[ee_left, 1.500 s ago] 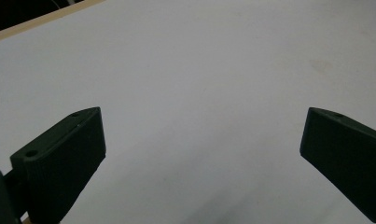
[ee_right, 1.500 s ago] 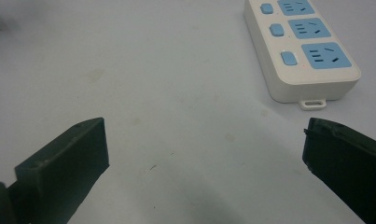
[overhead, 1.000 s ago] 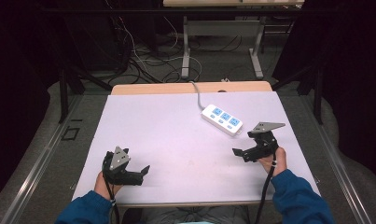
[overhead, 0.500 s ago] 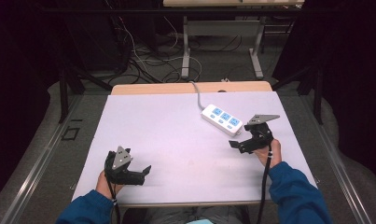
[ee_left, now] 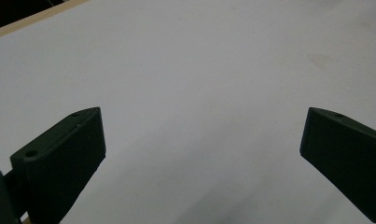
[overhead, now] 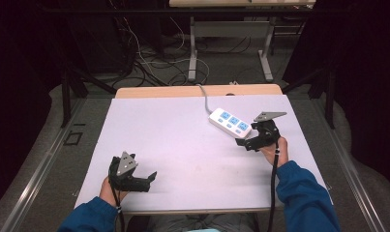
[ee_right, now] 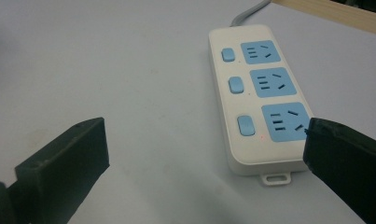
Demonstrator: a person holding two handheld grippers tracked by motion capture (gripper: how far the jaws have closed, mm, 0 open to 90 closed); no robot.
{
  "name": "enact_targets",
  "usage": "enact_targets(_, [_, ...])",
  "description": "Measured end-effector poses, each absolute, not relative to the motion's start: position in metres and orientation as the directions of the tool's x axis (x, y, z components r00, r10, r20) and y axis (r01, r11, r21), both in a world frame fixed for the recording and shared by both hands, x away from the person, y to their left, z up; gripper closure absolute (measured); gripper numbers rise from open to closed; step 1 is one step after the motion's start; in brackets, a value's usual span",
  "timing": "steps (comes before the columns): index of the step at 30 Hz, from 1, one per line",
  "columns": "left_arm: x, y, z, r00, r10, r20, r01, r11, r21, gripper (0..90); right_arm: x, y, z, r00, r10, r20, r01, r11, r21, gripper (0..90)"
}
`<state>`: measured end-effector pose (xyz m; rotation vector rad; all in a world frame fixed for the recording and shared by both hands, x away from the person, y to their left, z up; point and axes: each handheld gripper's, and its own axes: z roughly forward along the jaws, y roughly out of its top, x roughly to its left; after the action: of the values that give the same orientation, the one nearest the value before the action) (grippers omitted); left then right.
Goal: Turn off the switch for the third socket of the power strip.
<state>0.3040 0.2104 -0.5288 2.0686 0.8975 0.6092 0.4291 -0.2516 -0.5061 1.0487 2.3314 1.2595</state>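
A white power strip point(overhead: 230, 122) with three blue sockets and three blue switches lies at the right of the white table top point(overhead: 183, 145); its grey cable point(overhead: 205, 99) runs off the far edge. My right gripper point(overhead: 246, 143) hovers just in front of the strip's near end, open, with nothing between its jaws. In the right gripper view the power strip point(ee_right: 255, 93) sits close ahead, its near end beside the right jaw. My left gripper point(overhead: 146, 179) rests low at the front left, open and empty. The left gripper view has bare table top point(ee_left: 199, 70) between the jaws.
A wooden strip point(overhead: 197, 91) edges the table's far side. Beyond it on the floor stand metal table legs point(overhead: 192, 53) and tangled cables point(overhead: 149, 58). Dark curtains hang at both sides. Blue sleeves point(overhead: 304, 193) come in from the bottom edge.
My right gripper has moved forward and slightly left, closer to the power strip's near end. My left gripper has stayed almost still at the front left.
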Motion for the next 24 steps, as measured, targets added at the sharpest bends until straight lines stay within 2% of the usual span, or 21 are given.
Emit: enact_targets(24, [0.306,0.209,-0.530,0.641,0.759,0.115,0.381,-0.445,0.811,0.1,0.460,-0.240,-0.507,-0.699,0.711,0.077,0.447,0.350,0.823,0.0])
